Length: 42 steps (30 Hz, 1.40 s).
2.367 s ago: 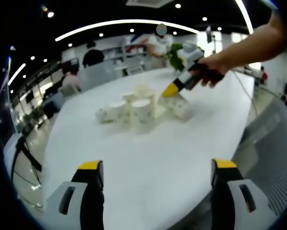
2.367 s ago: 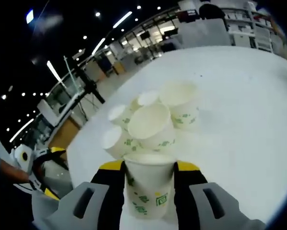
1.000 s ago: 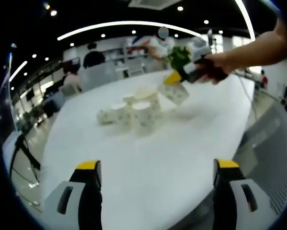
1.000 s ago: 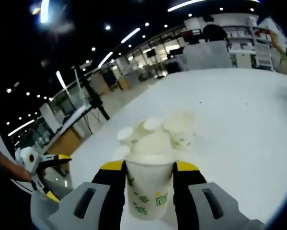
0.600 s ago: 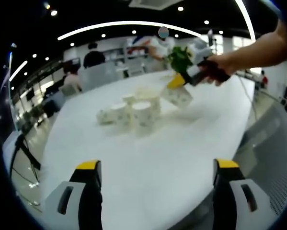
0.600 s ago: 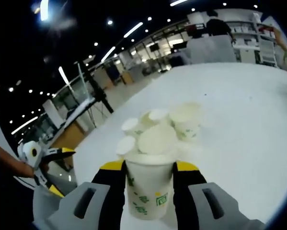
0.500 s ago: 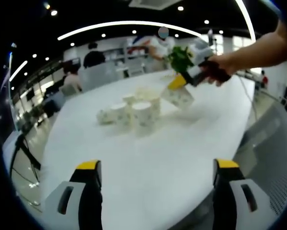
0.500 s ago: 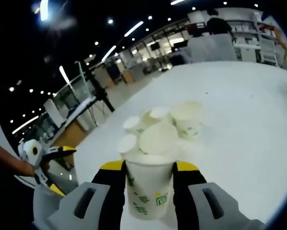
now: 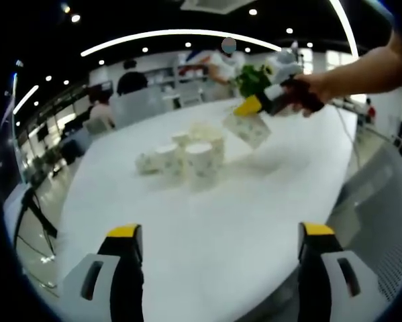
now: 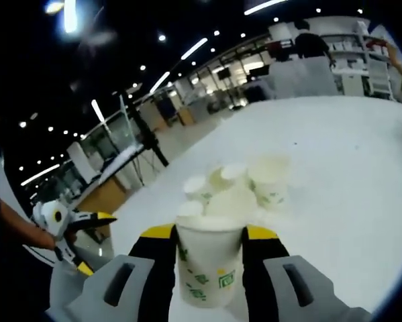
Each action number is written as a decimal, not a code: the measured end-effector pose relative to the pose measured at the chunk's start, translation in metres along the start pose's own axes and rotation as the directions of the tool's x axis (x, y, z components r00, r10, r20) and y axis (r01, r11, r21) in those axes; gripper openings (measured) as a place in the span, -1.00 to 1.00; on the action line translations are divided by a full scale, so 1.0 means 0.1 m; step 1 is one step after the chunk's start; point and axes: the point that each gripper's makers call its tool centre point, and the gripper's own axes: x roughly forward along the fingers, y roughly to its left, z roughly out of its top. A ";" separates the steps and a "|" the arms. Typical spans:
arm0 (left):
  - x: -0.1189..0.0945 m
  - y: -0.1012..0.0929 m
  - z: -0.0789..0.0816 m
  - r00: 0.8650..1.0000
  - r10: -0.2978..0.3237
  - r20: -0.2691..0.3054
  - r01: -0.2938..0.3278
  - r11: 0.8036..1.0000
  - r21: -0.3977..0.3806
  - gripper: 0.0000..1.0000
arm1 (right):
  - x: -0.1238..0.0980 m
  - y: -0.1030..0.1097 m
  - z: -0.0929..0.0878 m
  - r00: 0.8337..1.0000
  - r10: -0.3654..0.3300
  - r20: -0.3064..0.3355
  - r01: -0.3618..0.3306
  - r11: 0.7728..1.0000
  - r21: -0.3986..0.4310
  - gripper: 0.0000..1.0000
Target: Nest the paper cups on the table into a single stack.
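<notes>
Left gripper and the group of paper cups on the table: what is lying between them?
Nothing. In the left gripper view, the stretch from the open left gripper to the cluster of cups is bare white table.

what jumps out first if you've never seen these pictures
The paper cup clamped between the right gripper's yellow-tipped jaws, held in the air above the white table. Just beyond it sits a cluster of paper cups mid-table, while the left gripper waits open near the table's edge.
</notes>
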 end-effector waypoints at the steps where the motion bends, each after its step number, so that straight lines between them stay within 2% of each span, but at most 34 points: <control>1: 0.00 0.00 0.00 1.000 0.000 0.000 0.000 1.000 -0.002 0.90 | 0.00 0.00 0.04 1.000 -0.001 0.021 0.001 1.000 -0.024 -0.29; 2: 0.00 0.00 0.00 1.000 0.002 0.000 -0.002 1.000 0.000 0.91 | -0.02 0.02 0.10 0.999 -0.006 0.047 0.009 0.998 -0.056 -0.30; 7: 0.00 0.01 0.00 1.000 0.004 -0.001 -0.004 1.000 0.000 0.91 | -0.04 0.04 0.24 0.994 -0.004 0.110 0.013 0.997 -0.080 -0.30; 11: 0.00 0.01 -0.01 1.000 0.003 -0.002 -0.003 1.000 -0.002 0.91 | -0.06 0.03 0.38 0.986 -0.022 0.168 0.043 0.992 -0.122 -0.31; 14: 0.00 0.01 -0.01 1.000 0.003 -0.003 -0.003 1.000 -0.002 0.90 | -0.09 -0.02 0.52 0.970 -0.059 0.236 0.101 0.980 -0.170 -0.31; 16: 0.00 0.01 -0.01 1.000 0.003 -0.003 -0.003 1.000 -0.002 0.90 | -0.10 0.00 0.53 0.967 -0.053 0.248 0.096 0.982 -0.163 -0.31; 23: 0.00 0.01 -0.01 1.000 0.003 0.001 -0.003 1.000 -0.006 0.92 | -0.17 0.00 0.73 0.938 -0.065 0.341 0.130 0.976 -0.172 -0.31; 28: -0.01 0.03 0.02 1.000 0.013 0.016 -0.013 1.000 0.002 0.97 | -0.19 0.01 0.80 0.933 -0.060 0.355 0.131 0.975 -0.179 -0.32; 32: 0.00 0.01 0.00 1.000 0.006 0.006 -0.006 1.000 -0.009 0.98 | -0.20 0.02 0.83 0.930 -0.058 0.363 0.133 0.974 -0.184 -0.32; 42: 0.00 0.00 -0.01 1.000 0.004 0.005 -0.003 1.000 -0.010 0.98 | -0.22 0.11 0.81 0.927 -0.041 0.374 0.122 0.973 -0.196 -0.32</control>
